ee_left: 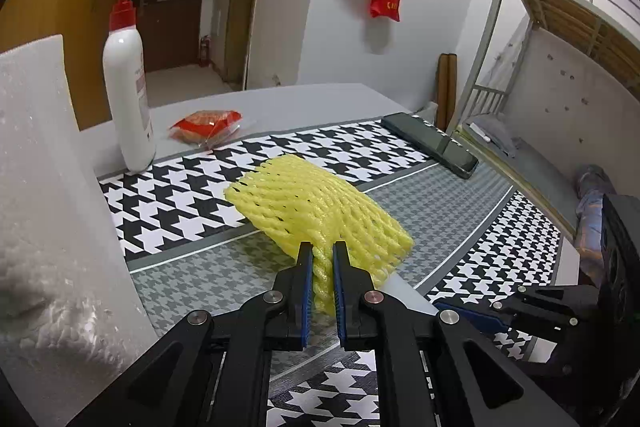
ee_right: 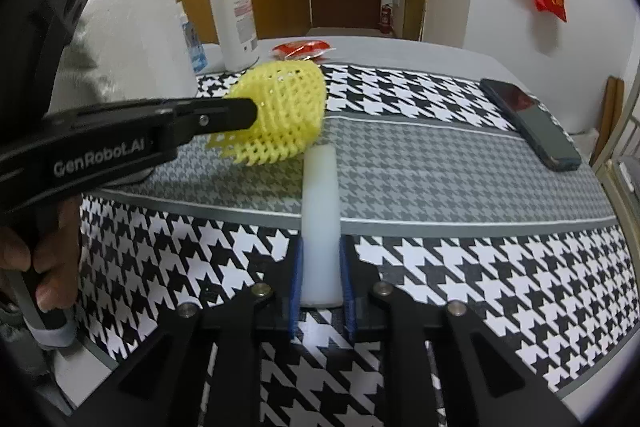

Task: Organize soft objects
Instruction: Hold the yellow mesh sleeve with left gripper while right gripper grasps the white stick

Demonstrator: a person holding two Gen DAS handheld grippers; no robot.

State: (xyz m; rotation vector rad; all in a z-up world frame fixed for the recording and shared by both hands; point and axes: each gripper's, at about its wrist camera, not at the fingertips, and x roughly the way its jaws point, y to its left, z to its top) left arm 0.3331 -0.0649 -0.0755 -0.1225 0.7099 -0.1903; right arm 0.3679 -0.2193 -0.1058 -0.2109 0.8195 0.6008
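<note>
We are holding the yellow foam net (ee_left: 316, 211) in the left gripper (ee_left: 323, 259); its blue pads (ee_left: 307, 291) are pinching the near edge of the net, so the jaws are standing narrow. The net is lifted a bit over the houndstooth cloth (ee_left: 180, 195), far end prob. still touching it, we cannot tell well. The right gripper (ee_right: 322, 267) is closing w/ its pads on the near end of a white foam stick (ee_right: 320, 195), which is lying on the cloth and pointing away to the net; its far end is just beside the net. Far left a pump bottle (ee_right: 234, 15) is standing, near it a red packet (ee_right: 302, 49). At far right a phone (ee_right: 532, 123) is lying flat.
</note>
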